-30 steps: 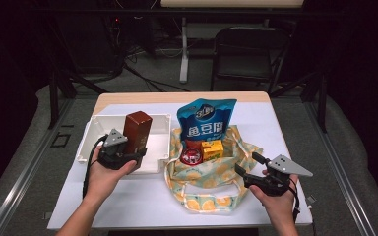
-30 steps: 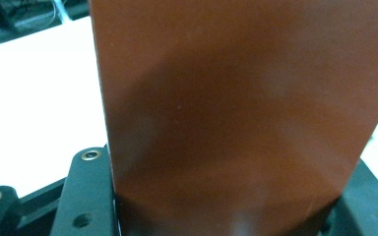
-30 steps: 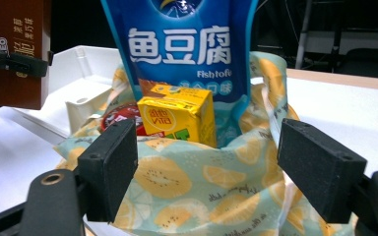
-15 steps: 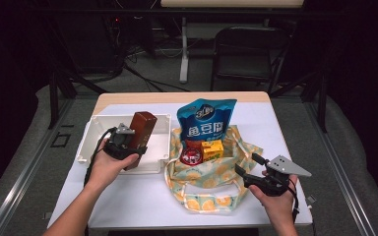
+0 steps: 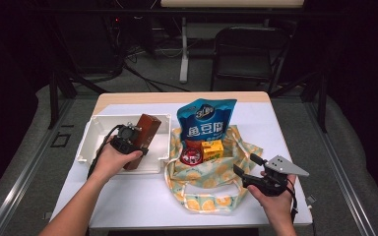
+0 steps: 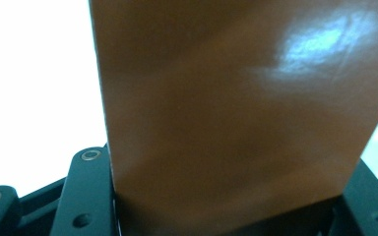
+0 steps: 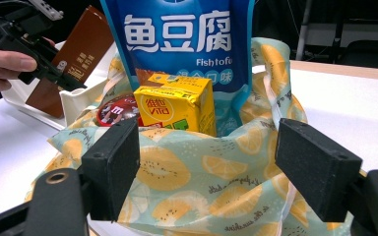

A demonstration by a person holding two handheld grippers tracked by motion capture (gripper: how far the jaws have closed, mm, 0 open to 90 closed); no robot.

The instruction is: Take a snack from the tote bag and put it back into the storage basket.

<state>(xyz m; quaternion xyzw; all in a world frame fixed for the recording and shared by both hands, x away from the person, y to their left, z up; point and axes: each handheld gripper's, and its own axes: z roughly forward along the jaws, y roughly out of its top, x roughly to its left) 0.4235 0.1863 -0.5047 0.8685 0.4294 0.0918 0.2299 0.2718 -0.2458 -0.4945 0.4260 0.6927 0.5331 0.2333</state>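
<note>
I have the left tool (image 5: 128, 140) clamped on the brown box (image 5: 142, 137), its jaws pressing either side of the box's lower end, as the left gripper view shows plainly. The box leans tilted over the white bin (image 5: 89, 137), which sits at about 9 o'clock from the lemon-print cloth bag (image 5: 211, 182) on the counter (image 5: 285, 128). My right tool (image 5: 246, 169) is released, jaws spread and holding nothing, resting at the bag's 4 o'clock edge.

As I read it, the step is to set this box down into the bin. To do it well I would lower the box until its bottom end meets the bin floor, lay it flat rather than drop it, and only then let go, drawing the tool back toward 6 o'clock so it does not catch the bin wall. The right tool should stay clear of the blue snack pouch (image 7: 187, 44), the yellow drink carton (image 7: 177, 103) and the red candy pack (image 5: 192, 156) in the bag.
</note>
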